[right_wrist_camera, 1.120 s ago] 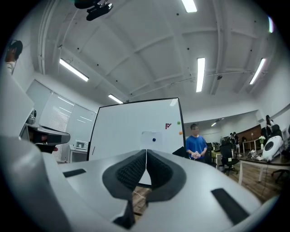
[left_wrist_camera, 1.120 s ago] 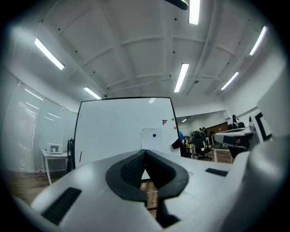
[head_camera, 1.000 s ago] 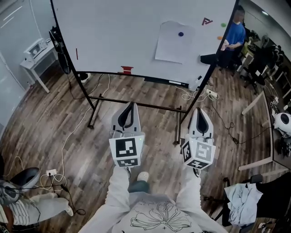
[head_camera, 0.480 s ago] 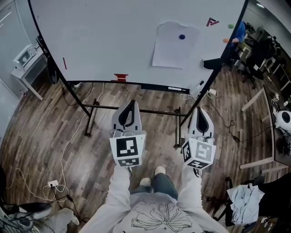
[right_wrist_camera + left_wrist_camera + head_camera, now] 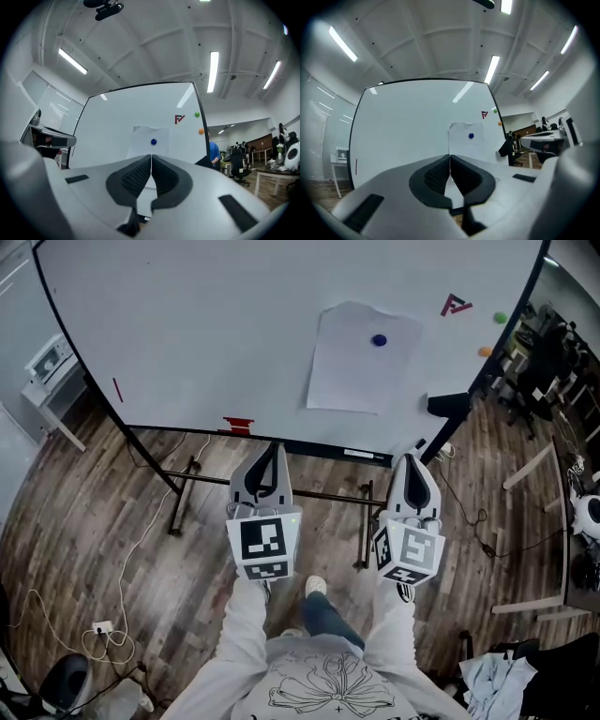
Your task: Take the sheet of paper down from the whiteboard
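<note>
A white sheet of paper [image 5: 358, 357] hangs on the big whiteboard [image 5: 206, 324], pinned near its top by a round blue magnet [image 5: 379, 339]. The same sheet of paper [image 5: 466, 139] and blue magnet [image 5: 471, 136] show in the left gripper view, and the sheet of paper [image 5: 149, 140] with its blue magnet [image 5: 153, 141] in the right gripper view. My left gripper [image 5: 266, 452] and right gripper [image 5: 411, 460] are held side by side, short of the board's lower edge. Both are shut and empty, pointing level at the board.
The board stands on a black wheeled frame [image 5: 281, 488] over a wood floor. A red eraser [image 5: 238, 425] sits on its tray; a red triangle magnet [image 5: 456, 306], a green magnet [image 5: 500, 318] and an orange magnet [image 5: 485, 351] are at the right. Cables [image 5: 112, 615] trail at the left; chairs and desks [image 5: 553, 362] stand at the right.
Both grippers have come closer to the whiteboard, which now fills more of the head view. The jaws stayed shut.
</note>
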The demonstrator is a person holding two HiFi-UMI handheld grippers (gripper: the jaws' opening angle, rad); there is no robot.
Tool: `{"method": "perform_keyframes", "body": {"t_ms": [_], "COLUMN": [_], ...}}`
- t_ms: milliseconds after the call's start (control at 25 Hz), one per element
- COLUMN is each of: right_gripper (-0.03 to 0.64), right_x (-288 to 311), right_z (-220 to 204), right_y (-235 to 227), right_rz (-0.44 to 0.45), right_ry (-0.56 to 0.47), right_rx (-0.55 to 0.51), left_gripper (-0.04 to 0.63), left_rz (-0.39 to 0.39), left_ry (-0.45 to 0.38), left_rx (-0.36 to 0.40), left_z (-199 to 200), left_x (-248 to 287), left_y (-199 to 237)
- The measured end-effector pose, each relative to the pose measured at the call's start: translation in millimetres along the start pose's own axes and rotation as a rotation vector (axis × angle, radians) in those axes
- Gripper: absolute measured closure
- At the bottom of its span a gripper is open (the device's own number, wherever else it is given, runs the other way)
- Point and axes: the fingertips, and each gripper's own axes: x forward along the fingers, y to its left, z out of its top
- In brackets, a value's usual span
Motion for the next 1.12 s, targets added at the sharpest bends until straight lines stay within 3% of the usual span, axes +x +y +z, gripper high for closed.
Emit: {"method": "perform_keyframes", "body": {"t_ms": [320, 600, 960, 1120], "right_gripper": [0.614, 0.614, 0.595, 0.526], "right_x": [102.9, 169.4, 214.1, 226.2], "right_z": [10.3, 19.3, 30.0, 32.2], "right_y": [-36.4, -36.3, -29.1, -25.0], "right_rz": [0.05, 0.108, 0.114, 0.112], "right_ry": [-0.047, -0.08, -0.097, -0.082], "right_rx": [-0.005, -0.028, -0.064, -0.091], "left_gripper": [0.589, 0.589, 0.587, 0.489], "left_rz": [0.033, 0.04, -0.022, -0.111], "left_ry": [-0.056, -0.08, -0.111, -0.143], "left_rx": [0.019, 0.049, 0.098, 0.132], "left_z": [26.2, 43.1, 70.7, 85.9], "left_x": [99.6, 159.7, 210.1, 231.4], "left_y": [-10.3, -1.6, 4.2, -3.1]}}
